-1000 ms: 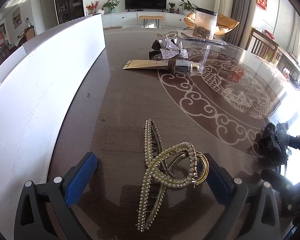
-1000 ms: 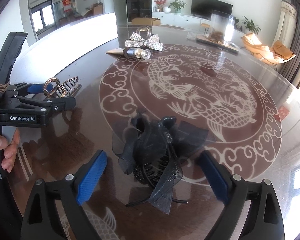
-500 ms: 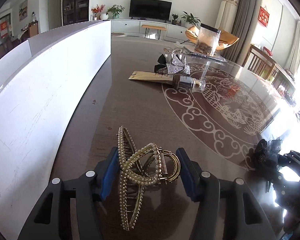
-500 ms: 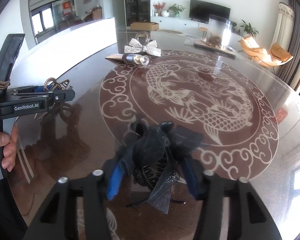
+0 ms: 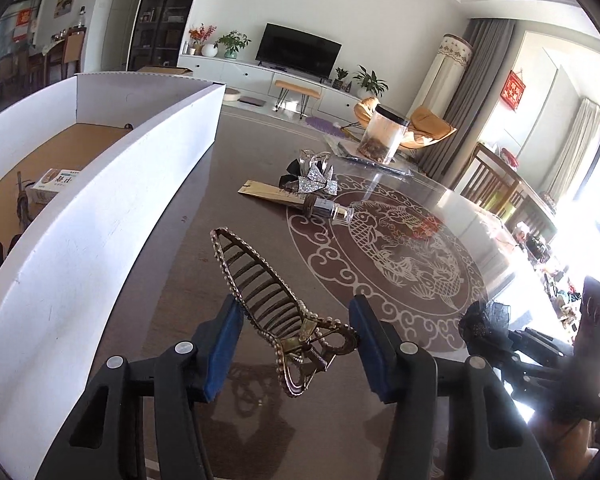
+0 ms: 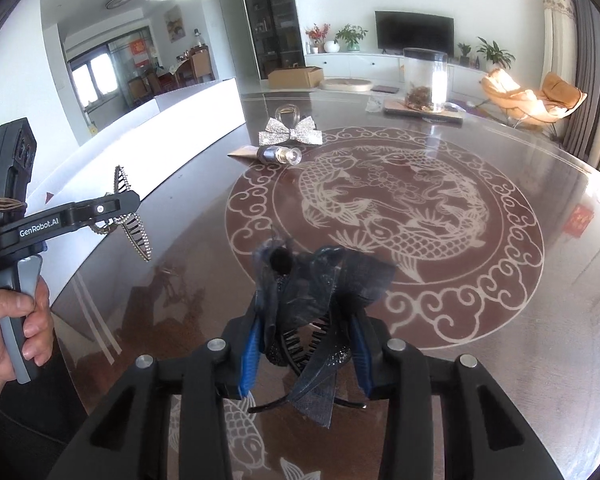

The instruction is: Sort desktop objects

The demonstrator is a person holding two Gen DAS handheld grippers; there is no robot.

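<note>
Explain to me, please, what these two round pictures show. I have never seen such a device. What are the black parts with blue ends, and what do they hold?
No robot is here: a person holds one hand tool in each hand. Each tool has two black fingers with blue pads and a wide-angle camera looking along them, so each picture is one tool's own view.

In the left tool's view, the left gripper holds a gold pearl hair claw, lifted above the table. Its fingers have just closed on it. A white box stands beside it.

In the right tool's view, the right gripper holds a dark gauze bow clip. Farther away lie a silver bow and a small bottle. The left hand shows at the edge.
</note>
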